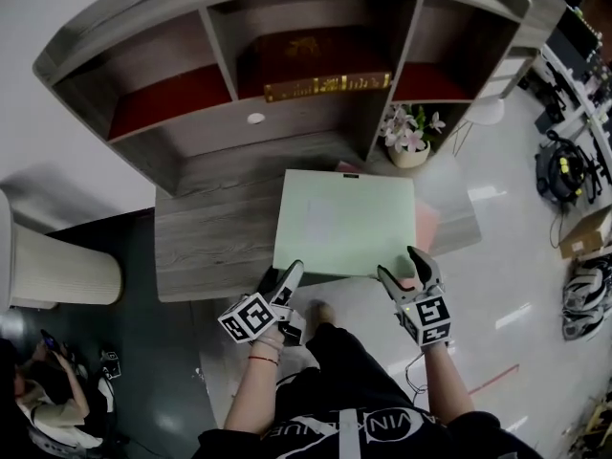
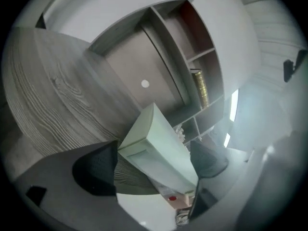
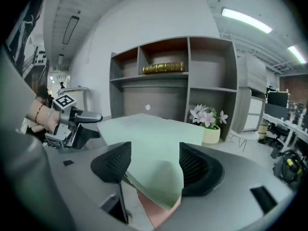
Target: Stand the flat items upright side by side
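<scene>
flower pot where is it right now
In the head view the flower pot sits right of centre on the desk, below the shelf, just beyond the green box's far right corner.

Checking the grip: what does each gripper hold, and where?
Nothing is held. The green board lies flat on the desk; its near corners sit between the open jaws of the left gripper and right gripper.
</scene>
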Available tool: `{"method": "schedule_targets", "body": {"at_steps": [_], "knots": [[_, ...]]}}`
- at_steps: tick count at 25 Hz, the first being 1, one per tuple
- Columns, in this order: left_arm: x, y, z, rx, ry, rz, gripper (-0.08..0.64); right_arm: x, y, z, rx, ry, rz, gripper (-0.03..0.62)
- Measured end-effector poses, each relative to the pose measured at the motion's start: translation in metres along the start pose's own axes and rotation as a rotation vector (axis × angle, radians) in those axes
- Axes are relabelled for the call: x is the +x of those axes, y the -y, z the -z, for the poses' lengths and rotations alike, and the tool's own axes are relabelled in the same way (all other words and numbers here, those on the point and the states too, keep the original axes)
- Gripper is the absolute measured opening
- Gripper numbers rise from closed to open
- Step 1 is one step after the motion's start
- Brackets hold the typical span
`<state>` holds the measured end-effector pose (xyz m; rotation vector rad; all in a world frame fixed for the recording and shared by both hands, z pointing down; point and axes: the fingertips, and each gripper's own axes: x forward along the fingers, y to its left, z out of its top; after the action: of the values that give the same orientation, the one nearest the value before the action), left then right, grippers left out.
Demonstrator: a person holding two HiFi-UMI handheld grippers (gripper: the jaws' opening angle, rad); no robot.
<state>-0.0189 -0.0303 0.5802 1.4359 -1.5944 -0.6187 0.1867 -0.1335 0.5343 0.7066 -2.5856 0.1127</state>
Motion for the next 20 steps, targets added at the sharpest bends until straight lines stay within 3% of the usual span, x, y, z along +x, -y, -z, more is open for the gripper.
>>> {"method": "schedule_targets", "body": {"at_steps": [4, 9, 12, 16, 20], "knots": [[0.012, -0.008, 0.005, -0.147, 0.030, 0.020, 0.456, 0.005, 0.005, 0.008, -0.002, -0.027, -0.023, 0.320], [0.029, -0.010, 0.017, -0.228, 0.026, 0.045, 0.456, 0.009, 0.008, 0.011, 0.040, -0.017, -0.045, 0.308], [0.036, -0.014, 0.020, -0.276, 0.047, 0.071, 0.455, 0.007, 0.023, 0.009, 0.119, 0.015, 0.005, 0.297], [0.044, -0.009, 0.015, -0.450, 0.124, 0.144, 0.454, 0.009, 0.049, 0.018, 0.282, 0.014, 0.085, 0.284], [0.047, -0.008, 0.010, -0.443, 0.145, 0.169, 0.418, 0.015, 0.053, 0.023, 0.424, 0.022, 0.063, 0.285]]}}
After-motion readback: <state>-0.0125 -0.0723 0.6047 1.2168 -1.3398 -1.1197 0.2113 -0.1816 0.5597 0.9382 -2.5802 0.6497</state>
